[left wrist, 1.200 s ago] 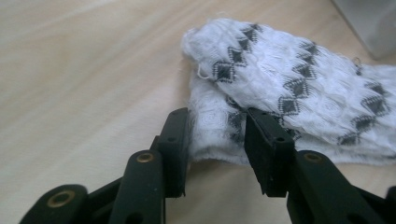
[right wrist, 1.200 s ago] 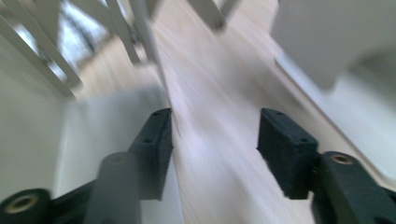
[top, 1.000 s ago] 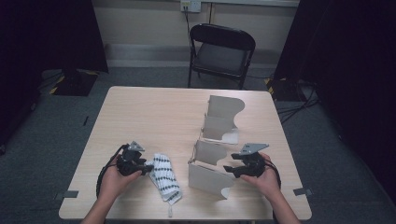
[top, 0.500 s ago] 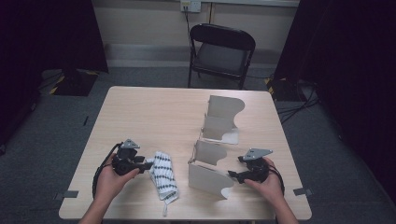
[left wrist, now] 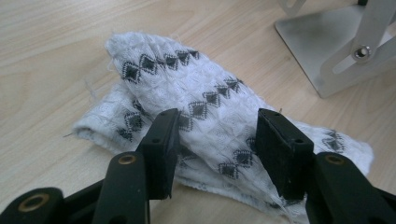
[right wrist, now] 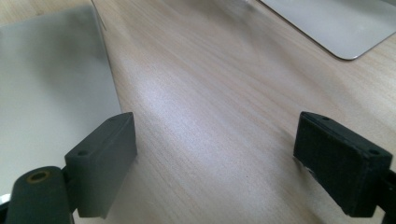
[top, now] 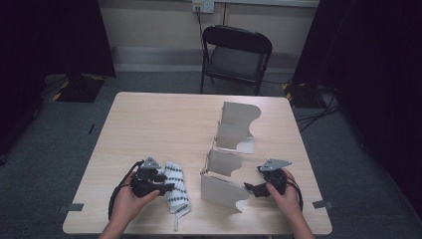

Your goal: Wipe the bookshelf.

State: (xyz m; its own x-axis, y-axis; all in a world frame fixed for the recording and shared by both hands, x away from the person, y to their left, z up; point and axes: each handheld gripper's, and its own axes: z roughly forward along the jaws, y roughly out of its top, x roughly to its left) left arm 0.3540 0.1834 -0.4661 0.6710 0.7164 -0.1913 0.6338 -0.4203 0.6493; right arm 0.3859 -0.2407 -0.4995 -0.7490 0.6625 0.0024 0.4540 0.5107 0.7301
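Near the table's (top: 164, 117) front left corner lies the folded patterned cloth (top: 175, 186), long axis running front to back. Its raised fold sits between the left gripper's (left wrist: 215, 149) jaws, which have just opened further; whether the pads press it, I cannot tell. Beside the metal stand (top: 221, 188), the right gripper (right wrist: 215, 163) has just spread wide, empty

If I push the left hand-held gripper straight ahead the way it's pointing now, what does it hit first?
The folded patterned cloth: it lies right between and ahead of the left hand-held gripper, whose jaws have just been opening. Past it stands the metal stand, though depth is hard to judge.
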